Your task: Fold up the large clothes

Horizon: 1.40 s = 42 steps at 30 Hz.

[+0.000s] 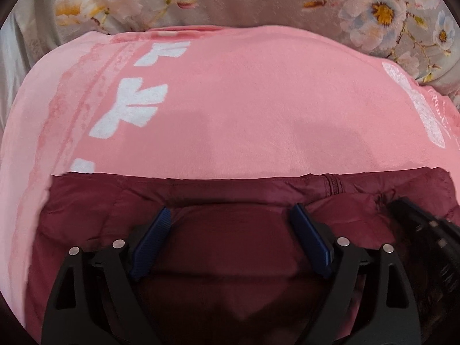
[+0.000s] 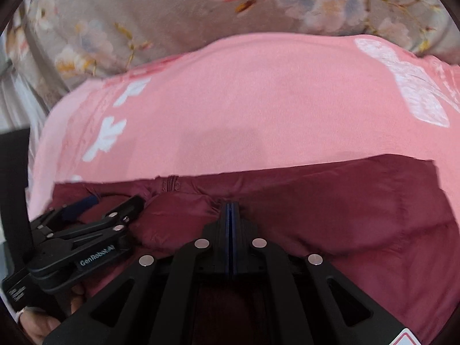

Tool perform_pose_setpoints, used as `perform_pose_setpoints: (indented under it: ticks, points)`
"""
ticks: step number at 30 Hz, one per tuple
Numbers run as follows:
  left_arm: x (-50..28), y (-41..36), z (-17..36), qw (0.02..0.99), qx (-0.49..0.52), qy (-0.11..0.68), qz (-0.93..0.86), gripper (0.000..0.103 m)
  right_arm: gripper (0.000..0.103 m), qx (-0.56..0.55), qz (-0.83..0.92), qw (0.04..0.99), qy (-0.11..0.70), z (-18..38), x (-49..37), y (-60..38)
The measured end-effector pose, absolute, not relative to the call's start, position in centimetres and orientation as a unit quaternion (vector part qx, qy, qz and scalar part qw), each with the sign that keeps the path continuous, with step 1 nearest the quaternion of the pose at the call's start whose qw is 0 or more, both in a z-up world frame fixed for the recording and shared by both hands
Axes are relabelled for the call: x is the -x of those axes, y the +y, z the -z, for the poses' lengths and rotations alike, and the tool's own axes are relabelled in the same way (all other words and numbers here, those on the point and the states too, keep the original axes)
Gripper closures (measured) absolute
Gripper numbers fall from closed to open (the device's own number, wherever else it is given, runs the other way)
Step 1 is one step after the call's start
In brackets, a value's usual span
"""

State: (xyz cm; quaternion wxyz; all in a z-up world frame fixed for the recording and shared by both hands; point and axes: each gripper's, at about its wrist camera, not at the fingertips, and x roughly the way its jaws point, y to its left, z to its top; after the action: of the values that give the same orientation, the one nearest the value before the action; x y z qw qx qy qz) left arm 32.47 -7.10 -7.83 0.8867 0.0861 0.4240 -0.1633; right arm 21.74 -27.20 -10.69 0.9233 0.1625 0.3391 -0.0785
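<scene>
Left wrist view: your left tool [image 1: 231, 215] reaches low over the maroon jacket [image 1: 218, 247], spread wide, gripping nothing. The jacket lies on the pink blanket [image 1: 230, 100].

Right wrist view: your right tool [image 2: 229, 210] is pinched tight on a jacket fold.

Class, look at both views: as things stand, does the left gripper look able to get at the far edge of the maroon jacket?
Probably yes. The left gripper hangs open over the maroon jacket, and nothing lies between its fingers and the far edge. The right gripper, shut on the jacket, sits off to the side.
</scene>
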Motion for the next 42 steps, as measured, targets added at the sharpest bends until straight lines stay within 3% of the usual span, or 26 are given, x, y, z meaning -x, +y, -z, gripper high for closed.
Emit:
perform_pose_setpoints:
  ticks: [6,13,32,33,35,38,42]
  points:
    - [-31.9,0.5,3.1,0.905,-0.034,0.405,0.126,0.016,0.098,-0.149,0.187,0.915,0.326,10.2,-16.4,-32.6]
    - [-34.7,7.1,7.8,0.880,0.023,0.468,0.072,0.014,0.098,-0.224,0.193,0.893,0.339,13.9,-14.3,-36.3]
    - [-34.5,7.8,9.1,0.886,0.053,0.454,0.080,0.006,0.102,-0.276,0.174,0.891,0.316,15.1,-13.7,-37.6]
    - [-34.4,8.1,8.9,0.885,0.063,0.453,0.083,0.006,0.102,-0.260,0.189,0.892,0.319,14.5,-13.7,-37.1]
    - [-33.6,9.2,7.8,0.883,0.078,0.457,0.077,0.006,0.090,-0.221,0.199,0.903,0.310,12.3,-12.8,-34.8]
    - [-31.2,11.3,5.5,0.883,0.115,0.445,0.096,0.006,0.090,-0.181,0.144,0.927,0.294,8.9,-11.2,-29.3]
    - [-27.5,12.0,3.5,0.877,0.107,0.455,0.107,0.006,0.091,-0.150,0.065,0.929,0.332,8.0,-11.4,-22.1]
